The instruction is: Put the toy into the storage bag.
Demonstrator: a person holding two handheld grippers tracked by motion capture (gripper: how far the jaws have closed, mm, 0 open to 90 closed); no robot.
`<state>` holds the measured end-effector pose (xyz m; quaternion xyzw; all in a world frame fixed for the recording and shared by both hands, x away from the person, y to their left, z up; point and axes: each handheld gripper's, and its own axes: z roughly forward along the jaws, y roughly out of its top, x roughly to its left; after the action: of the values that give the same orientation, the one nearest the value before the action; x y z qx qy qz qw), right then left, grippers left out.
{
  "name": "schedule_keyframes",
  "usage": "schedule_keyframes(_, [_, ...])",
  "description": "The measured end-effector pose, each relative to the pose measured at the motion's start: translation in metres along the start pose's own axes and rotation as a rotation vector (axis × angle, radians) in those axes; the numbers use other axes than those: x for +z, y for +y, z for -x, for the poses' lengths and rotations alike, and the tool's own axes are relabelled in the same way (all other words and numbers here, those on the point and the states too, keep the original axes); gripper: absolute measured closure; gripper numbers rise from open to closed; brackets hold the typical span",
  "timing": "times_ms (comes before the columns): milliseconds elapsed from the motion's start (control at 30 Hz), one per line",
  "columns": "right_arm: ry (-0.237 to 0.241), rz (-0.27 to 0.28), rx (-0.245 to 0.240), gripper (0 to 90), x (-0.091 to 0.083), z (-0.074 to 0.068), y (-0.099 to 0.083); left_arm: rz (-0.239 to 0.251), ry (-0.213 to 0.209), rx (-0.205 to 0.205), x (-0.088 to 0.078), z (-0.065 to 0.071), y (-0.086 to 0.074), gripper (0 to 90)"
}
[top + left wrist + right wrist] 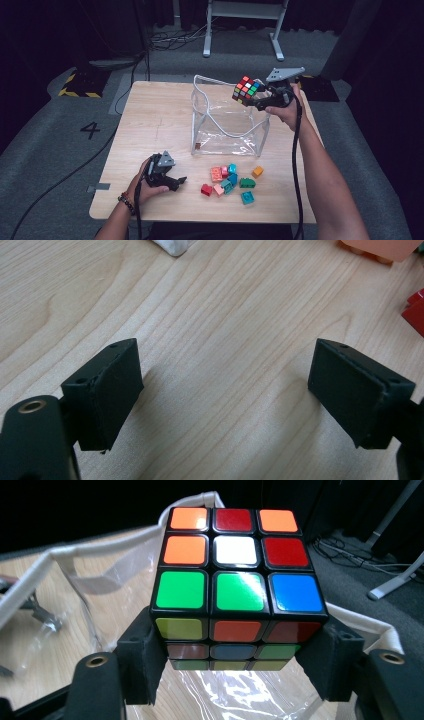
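A scrambled puzzle cube (246, 90) (236, 580) hangs in the air over the right rim of a clear plastic bag (227, 120) (75, 580) that stands open on the wooden table (150, 125). My right gripper (256, 98) (235, 652) is shut on the cube, its pads pressing the cube's two lower sides. My left gripper (179, 183) (225, 390) rests low over the table at the front left, open, with only bare wood between its pads.
Several small toy bricks (231, 180) in red, pink, teal, green and orange lie in front of the bag; a red brick (415, 310) and a pink brick (385, 249) edge into the left gripper view. Cables cross the grey floor, and a white stand (245, 20) is behind the table.
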<state>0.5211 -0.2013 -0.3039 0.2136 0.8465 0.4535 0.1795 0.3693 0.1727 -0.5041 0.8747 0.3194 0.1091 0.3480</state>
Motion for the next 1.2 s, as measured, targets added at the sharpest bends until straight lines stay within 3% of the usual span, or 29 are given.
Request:
schedule_keyframes(300, [0.05, -0.091, -0.034, 34.1, 0.013, 0.001, 0.004, 0.0, 0.0, 0.0, 0.0, 0.0, 0.0, 14.4])
schedule_keyframes(567, [0.064, -0.242, -0.095, 34.1, 0.029, 0.001, 0.001, -0.001, -0.002, 0.0, 0.0, 0.0, 0.0, 14.4])
schedule_keyframes(800, [0.024, -0.399, -0.131, 34.0, 0.04, 0.004, -0.001, 0.002, -0.001, -0.004, 0.0, 0.0, 0.0, 14.4])
schedule_keyframes(1067, [0.006, -0.515, -0.187, 34.0, 0.035, 0.007, 0.004, 0.002, -0.002, -0.005, 0.0, 0.0, 0.0, 14.4])
schedule_keyframes(1200, [0.011, -0.549, -0.193, 34.0, 0.031, 0.011, 0.004, 0.001, -0.002, -0.005, 0.0, 0.0, 0.0, 14.4])
